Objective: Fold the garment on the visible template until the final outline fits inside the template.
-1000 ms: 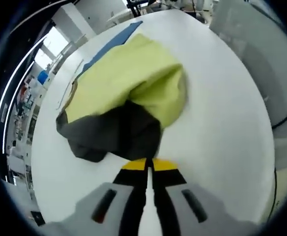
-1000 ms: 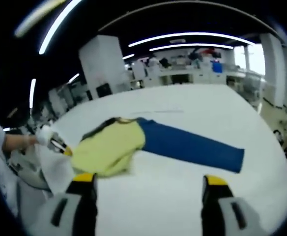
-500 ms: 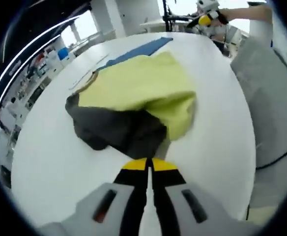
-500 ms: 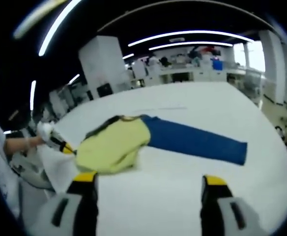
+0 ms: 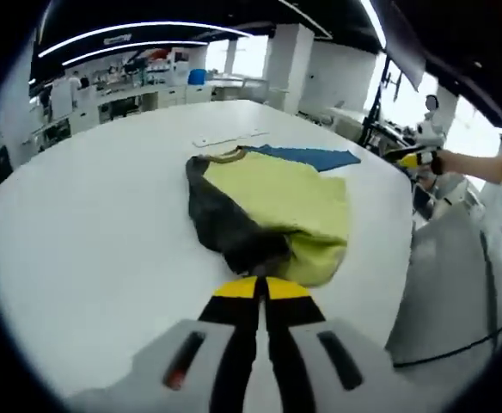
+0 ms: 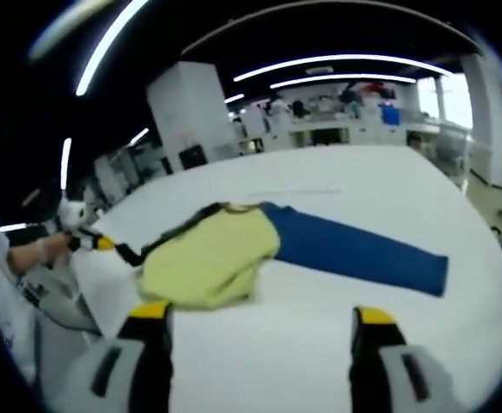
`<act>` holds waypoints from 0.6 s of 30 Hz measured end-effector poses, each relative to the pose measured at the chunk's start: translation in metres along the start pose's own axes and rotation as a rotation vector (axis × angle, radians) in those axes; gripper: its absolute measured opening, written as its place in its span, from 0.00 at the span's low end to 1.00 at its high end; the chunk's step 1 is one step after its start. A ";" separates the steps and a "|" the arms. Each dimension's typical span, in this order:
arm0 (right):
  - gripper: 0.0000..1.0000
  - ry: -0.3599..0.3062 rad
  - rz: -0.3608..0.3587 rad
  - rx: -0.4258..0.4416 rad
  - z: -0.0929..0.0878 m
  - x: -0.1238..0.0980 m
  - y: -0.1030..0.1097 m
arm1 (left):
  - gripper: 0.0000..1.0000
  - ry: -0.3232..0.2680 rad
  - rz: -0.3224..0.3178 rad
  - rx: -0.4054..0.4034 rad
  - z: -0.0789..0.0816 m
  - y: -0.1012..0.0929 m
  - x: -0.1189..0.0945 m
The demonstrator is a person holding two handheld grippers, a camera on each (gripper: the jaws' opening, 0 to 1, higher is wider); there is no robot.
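A yellow-green garment (image 5: 281,200) with a dark grey part (image 5: 221,225) lies bunched on the white table (image 5: 88,215). Part of it covers one end of the blue template (image 5: 307,157). My left gripper (image 5: 260,289) is shut on the garment's dark grey edge at the near side. In the right gripper view the garment (image 6: 210,258) rests on the left end of the template (image 6: 363,254). There the left gripper (image 6: 94,243) holds a dark strip of cloth pulled out to the left. My right gripper (image 6: 260,317) stands open above the bare table, short of the garment, holding nothing.
The table edge runs close on the right of the left gripper view, with grey covering (image 5: 444,284) beyond it. A hand holds the right gripper (image 5: 413,158) there. A thin white strip (image 5: 229,138) lies past the garment. Benches and pillars stand far behind.
The left gripper, still shut on the dark cloth, has swung round low and drawn the grey part out sideways from the yellow bundle. The right gripper has stayed open and hardly moved.
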State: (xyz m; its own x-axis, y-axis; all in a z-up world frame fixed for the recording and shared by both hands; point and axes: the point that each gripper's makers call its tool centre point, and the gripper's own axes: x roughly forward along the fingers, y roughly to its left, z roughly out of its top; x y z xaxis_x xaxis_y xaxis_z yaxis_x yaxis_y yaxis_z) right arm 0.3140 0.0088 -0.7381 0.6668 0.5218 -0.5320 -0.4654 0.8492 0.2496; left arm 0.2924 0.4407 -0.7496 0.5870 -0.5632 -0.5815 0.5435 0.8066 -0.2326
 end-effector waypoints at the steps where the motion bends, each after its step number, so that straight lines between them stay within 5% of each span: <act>1: 0.85 -0.001 0.002 0.000 0.000 0.001 0.001 | 0.00 -0.005 0.006 -0.025 0.000 0.002 -0.004; 4: 0.85 0.000 0.010 -0.004 0.001 0.003 0.003 | 0.00 -0.018 0.035 -0.089 -0.004 0.007 -0.017; 18: 0.84 0.039 0.027 -0.012 -0.008 0.012 0.009 | 0.00 -0.042 0.201 -0.285 -0.039 0.099 -0.063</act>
State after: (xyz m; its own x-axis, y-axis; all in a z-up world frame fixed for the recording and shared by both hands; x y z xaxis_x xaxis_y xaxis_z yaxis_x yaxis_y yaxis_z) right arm 0.3131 0.0227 -0.7491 0.6306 0.5408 -0.5567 -0.4899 0.8337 0.2548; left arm 0.2858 0.5627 -0.7664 0.6924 -0.3904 -0.6068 0.2286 0.9163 -0.3287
